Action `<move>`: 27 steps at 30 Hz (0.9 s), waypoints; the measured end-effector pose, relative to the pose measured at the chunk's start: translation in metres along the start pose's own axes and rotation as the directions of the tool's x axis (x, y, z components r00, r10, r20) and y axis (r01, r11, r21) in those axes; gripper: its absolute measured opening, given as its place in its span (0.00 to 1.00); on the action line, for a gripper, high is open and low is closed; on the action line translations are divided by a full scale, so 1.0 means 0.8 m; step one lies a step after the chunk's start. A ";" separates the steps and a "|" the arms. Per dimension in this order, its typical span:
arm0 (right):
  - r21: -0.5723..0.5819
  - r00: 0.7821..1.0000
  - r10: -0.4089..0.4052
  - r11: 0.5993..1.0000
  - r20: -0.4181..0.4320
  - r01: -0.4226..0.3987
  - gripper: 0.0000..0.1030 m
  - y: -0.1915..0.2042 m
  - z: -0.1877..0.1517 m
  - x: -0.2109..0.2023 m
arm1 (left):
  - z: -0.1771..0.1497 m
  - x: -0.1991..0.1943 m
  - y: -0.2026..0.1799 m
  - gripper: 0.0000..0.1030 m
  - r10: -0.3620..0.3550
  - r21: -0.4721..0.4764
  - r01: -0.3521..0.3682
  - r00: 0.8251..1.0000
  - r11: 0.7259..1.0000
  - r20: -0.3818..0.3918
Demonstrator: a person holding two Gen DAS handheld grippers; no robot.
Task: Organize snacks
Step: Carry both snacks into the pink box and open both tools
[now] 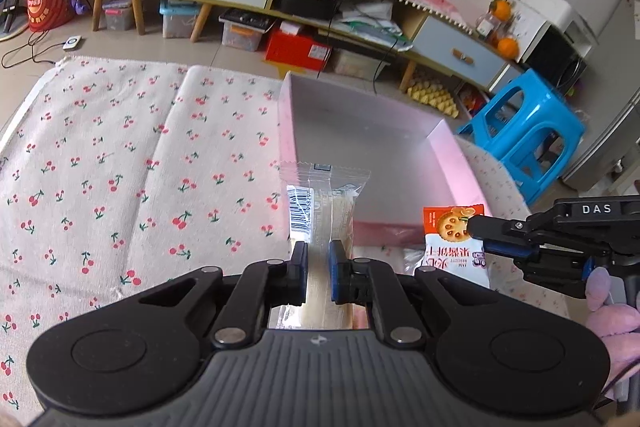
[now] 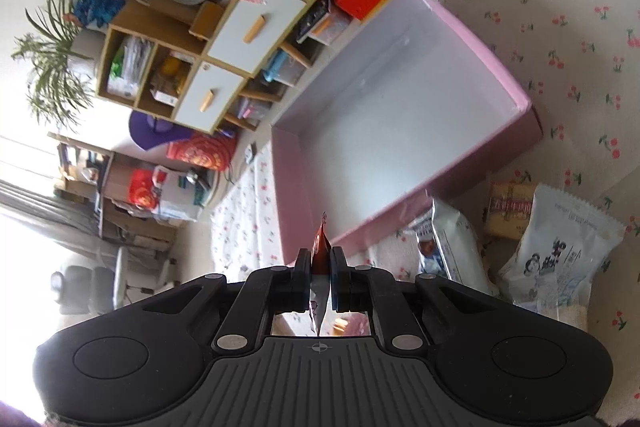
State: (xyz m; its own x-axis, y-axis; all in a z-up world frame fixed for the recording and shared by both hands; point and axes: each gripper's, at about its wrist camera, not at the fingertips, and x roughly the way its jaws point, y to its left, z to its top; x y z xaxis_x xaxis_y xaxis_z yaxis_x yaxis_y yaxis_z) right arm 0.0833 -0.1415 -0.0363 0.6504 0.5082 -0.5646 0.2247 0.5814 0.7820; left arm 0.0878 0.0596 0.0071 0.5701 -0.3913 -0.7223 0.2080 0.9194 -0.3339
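The left gripper has its jaws pinching a clear-wrapped wafer packet low on its body, held just before the near wall of the pink box. The right gripper nips an orange biscuit packet edge-on. Both packets look light, their film slippery and the contents brittle; a hold on the body or sealed end suits them. The box appears empty. Other snack bags lie on the cherry-print cloth beside it.
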 end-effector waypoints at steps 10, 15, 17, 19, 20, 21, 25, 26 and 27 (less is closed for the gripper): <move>0.072 0.995 0.030 0.997 0.094 -0.037 0.09 -0.028 0.038 -0.014 | 0.015 -0.018 -0.017 0.09 -0.032 -0.033 0.035 0.996 0.999 0.081; 0.115 0.985 0.025 0.992 0.172 -0.046 0.09 -0.058 0.066 -0.010 | 0.042 0.008 -0.039 0.09 -0.004 -0.015 0.005 0.996 1.000 0.092; 0.135 0.981 0.027 0.989 0.194 -0.054 0.09 -0.070 0.074 -0.007 | 0.055 0.027 -0.045 0.09 0.001 -0.004 -0.001 0.996 1.000 0.088; 0.139 0.976 0.021 0.989 0.215 -0.051 0.09 -0.080 0.080 -0.005 | 0.068 0.049 -0.051 0.09 0.017 0.011 -0.018 0.997 1.000 0.079; 0.134 0.975 0.014 0.990 0.221 -0.044 0.09 -0.082 0.083 -0.002 | 0.072 0.058 -0.052 0.09 0.028 0.020 -0.030 0.997 0.999 0.075; 0.121 0.974 0.005 0.992 0.226 -0.033 0.09 -0.084 0.085 -0.001 | 0.077 0.072 -0.054 0.09 0.042 0.032 -0.045 0.997 0.999 0.067; 0.065 0.975 -0.029 0.998 0.221 0.015 0.09 -0.086 0.091 0.007 | 0.078 0.106 -0.055 0.09 0.105 0.059 -0.107 0.994 0.992 0.033; 0.047 0.975 -0.039 0.998 0.218 0.029 0.09 -0.086 0.090 0.009 | 0.078 0.113 -0.053 0.09 0.119 0.058 -0.120 0.993 0.991 0.021; 0.027 0.975 -0.051 0.999 0.216 0.046 0.09 -0.084 0.089 0.011 | 0.078 0.120 -0.051 0.09 0.132 0.057 -0.132 0.991 0.990 0.007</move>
State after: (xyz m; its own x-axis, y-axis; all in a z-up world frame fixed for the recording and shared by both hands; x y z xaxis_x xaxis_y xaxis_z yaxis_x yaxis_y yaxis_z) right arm 0.1255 -0.2216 -0.0753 0.7794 0.3289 -0.5333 0.2737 0.5869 0.7620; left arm 0.1837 -0.0133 -0.0108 0.5983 -0.2661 -0.7558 0.1757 0.9639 -0.2003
